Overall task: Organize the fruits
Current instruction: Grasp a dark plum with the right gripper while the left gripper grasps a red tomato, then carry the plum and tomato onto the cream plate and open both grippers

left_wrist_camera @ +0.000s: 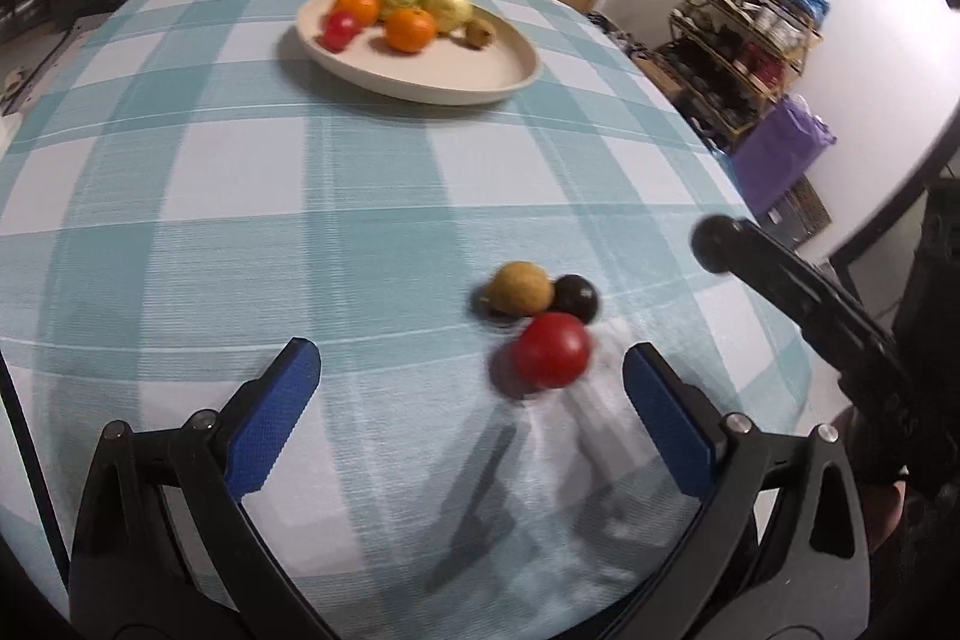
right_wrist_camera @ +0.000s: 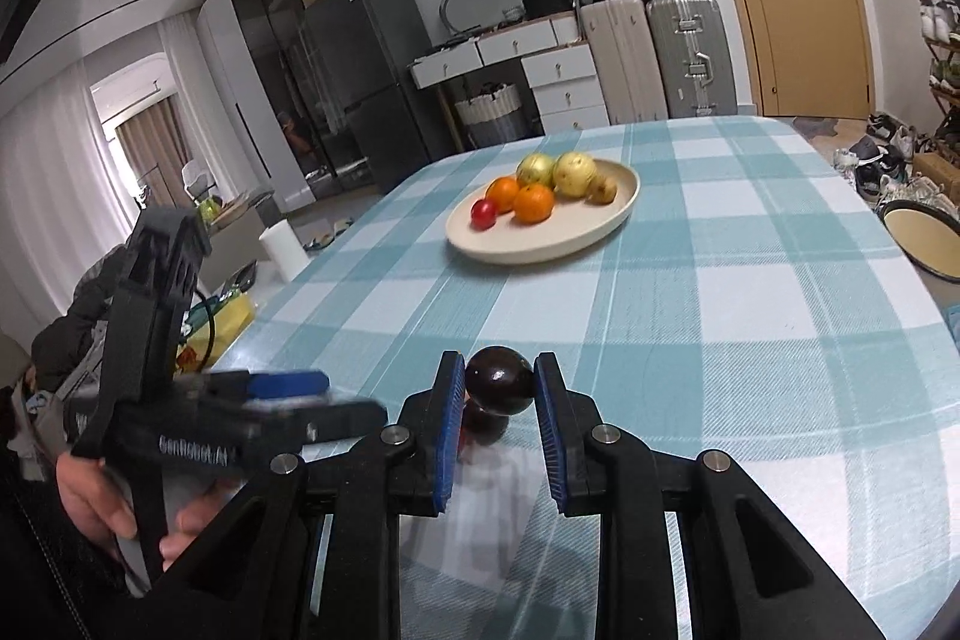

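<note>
Round table under a teal-and-white checked tablecloth [left_wrist_camera: 240,172]. Far side: wide cream shallow plate [left_wrist_camera: 474,82] holding two oranges [left_wrist_camera: 410,29], two pale yellow-green round fruits [left_wrist_camera: 447,7], a small red fruit [left_wrist_camera: 339,29] and a small brownish fruit [left_wrist_camera: 479,33], all bunched toward its far rim.

Near edge, well apart from the plate: a loose cluster of three. Tan-yellow round fruit [left_wrist_camera: 519,287], dark purple-black round fruit [left_wrist_camera: 576,297] touching it on its right, glossy red round fruit [left_wrist_camera: 553,349] just in front of both.

Left gripper [left_wrist_camera: 471,370], black frame with blue pads, jaws spread wide and holding nothing. It hovers near the cluster; red fruit sits between the fingertips, closer to the right-hand pad [left_wrist_camera: 666,400], not touched.

Right gripper [right_wrist_camera: 499,382], same build, jaws narrowed around the dark purple-black fruit [right_wrist_camera: 499,381], both blue pads [right_wrist_camera: 451,418] against its sides. Whether the fruit is lifted off the cloth or resting on it, cannot tell; a dark shape shows directly below it.

Left wrist view is motion-blurred.
</note>
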Demonstrator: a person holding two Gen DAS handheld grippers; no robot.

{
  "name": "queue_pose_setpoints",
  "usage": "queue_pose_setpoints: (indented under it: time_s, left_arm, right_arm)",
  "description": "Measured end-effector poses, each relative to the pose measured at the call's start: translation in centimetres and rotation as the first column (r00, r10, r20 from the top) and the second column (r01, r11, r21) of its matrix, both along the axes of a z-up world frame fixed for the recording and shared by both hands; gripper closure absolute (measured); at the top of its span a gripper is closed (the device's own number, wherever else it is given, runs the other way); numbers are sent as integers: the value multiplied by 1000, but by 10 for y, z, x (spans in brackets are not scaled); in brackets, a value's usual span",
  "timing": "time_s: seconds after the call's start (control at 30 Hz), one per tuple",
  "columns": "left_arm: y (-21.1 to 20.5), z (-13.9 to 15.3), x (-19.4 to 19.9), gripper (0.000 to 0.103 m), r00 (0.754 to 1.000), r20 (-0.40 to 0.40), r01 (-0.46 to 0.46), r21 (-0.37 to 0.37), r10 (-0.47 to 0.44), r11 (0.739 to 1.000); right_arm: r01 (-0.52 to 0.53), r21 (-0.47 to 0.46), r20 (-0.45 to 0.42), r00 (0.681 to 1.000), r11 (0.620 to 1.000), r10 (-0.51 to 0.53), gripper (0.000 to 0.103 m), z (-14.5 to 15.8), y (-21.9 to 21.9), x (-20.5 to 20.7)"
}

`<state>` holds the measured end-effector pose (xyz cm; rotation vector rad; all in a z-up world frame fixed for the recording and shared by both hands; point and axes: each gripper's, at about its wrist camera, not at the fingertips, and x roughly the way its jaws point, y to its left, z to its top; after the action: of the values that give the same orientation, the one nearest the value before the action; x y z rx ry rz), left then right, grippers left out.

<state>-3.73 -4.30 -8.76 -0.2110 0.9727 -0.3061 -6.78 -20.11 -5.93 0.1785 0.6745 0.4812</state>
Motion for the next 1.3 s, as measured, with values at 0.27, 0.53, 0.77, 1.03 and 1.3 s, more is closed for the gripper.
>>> queue_pose_setpoints:
  time_s: [0.27,0.53,0.77,1.03,1.3]
  left_arm:
    - [-24,-2,2,34,995,10,104,-40,-103,994]
    - [-33,-9,6,75,990,-27,140,-28,-141,990]
    - [-23,-7,4,75,990,-23,139,-69,-140,988]
    - [-7,7,10,75,993,3,120,-116,-121,986]
    - [19,26,38,75,997,32,69,-151,-65,986]
  right_arm:
    - [2,3,0,1000,1000,-2,79,2,-5,4]
    - [7,9,1,1000,1000,-7,79,1,-10,2]
    - [7,16,-6,1000,1000,-7,79,-1,-11,3]
    - [-6,24,-7,1000,1000,6,79,-1,-9,13]
    - [-22,52,-42,999,998,25,79,-7,-1,43]
